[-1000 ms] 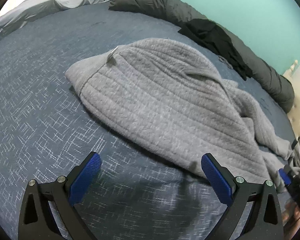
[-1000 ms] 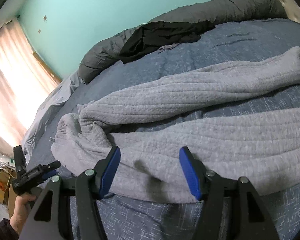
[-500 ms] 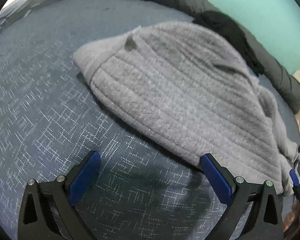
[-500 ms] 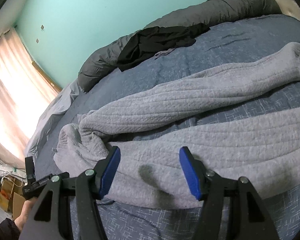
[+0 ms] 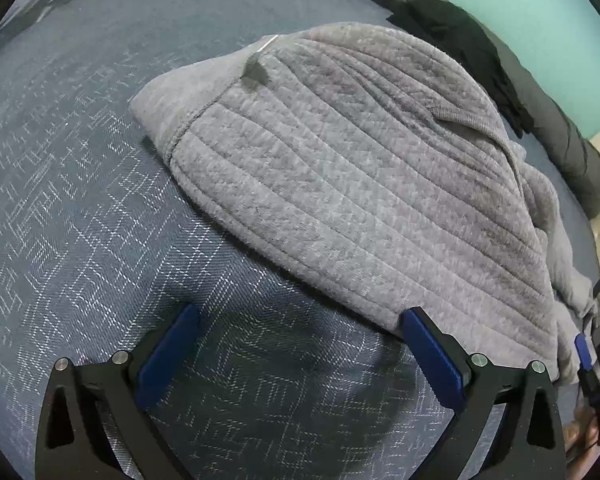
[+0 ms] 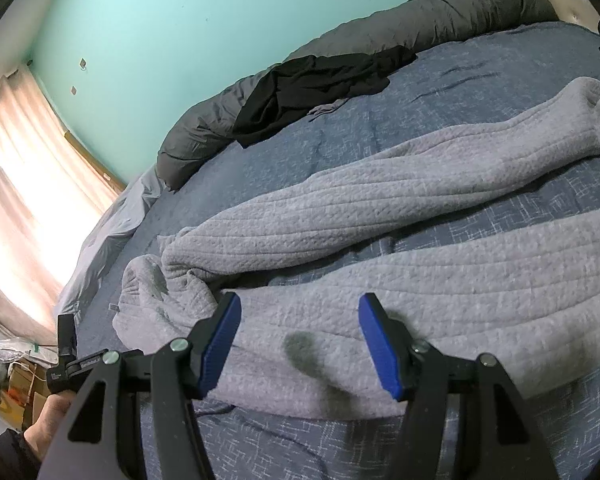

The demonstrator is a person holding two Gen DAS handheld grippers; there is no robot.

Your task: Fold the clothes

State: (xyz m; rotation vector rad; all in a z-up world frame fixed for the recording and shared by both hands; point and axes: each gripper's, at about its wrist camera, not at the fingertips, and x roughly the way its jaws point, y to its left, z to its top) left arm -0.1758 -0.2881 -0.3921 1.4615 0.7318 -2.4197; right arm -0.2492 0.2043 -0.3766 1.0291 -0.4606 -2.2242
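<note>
Blue patterned bedspread (image 5: 80, 240) fills both views. Grey ribbed sweater (image 5: 360, 184) lies flat on it; in the left wrist view its long axis runs from hem at upper left to lower right. One sleeve (image 6: 420, 192) stretches toward the upper right (right wrist view). Black garment (image 6: 320, 84) rests on the rolled duvet (image 6: 460, 20). Left gripper (image 5: 300, 332): jaws wide apart over bedspread, holding nothing. Right gripper (image 6: 300, 328): jaws apart above the sweater.

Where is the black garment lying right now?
In the right wrist view, the black garment lies at the far edge of the bed, draped over the dark grey rolled duvet along the teal wall, well beyond the grey sweater.
</note>
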